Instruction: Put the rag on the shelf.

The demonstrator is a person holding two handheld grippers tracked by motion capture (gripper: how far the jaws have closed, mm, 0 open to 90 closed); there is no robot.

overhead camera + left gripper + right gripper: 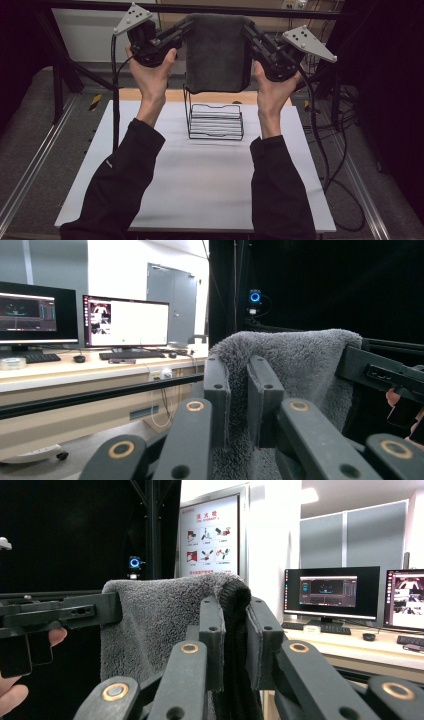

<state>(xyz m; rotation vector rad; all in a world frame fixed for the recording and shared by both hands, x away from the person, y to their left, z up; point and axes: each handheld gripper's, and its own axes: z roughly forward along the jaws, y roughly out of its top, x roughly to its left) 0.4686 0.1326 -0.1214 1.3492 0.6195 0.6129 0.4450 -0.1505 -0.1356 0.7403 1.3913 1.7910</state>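
Towel: we are holding a dark grey terry towel (217, 52) stretched flat at the top centre of the high view, its lower edge hanging above the wire rack (215, 121).
Left gripper: we are gripping it (186, 29) at the upper left of the high view, its jaws pinching the towel's top left corner.
Left gripper view: we are seeing the towel (295, 365) pass between the two black jaws at lower centre, fabric filling the narrow gap and spreading right toward the other gripper (382, 372).
Right gripper: we are gripping it (248, 29) at the upper right of the high view, its jaws pinching the top right corner.
Right gripper view: we are seeing the towel's folded edge (232, 630) squeezed between the jaws at centre, the cloth (150, 620) running left to the other gripper (60, 612).
Rack: it is standing on the white tabletop (200, 185) at the frame's centre, directly under the towel and apart from it.
Hands: we are raising both, palms toward the camera, sleeves coming up from the bottom edge.
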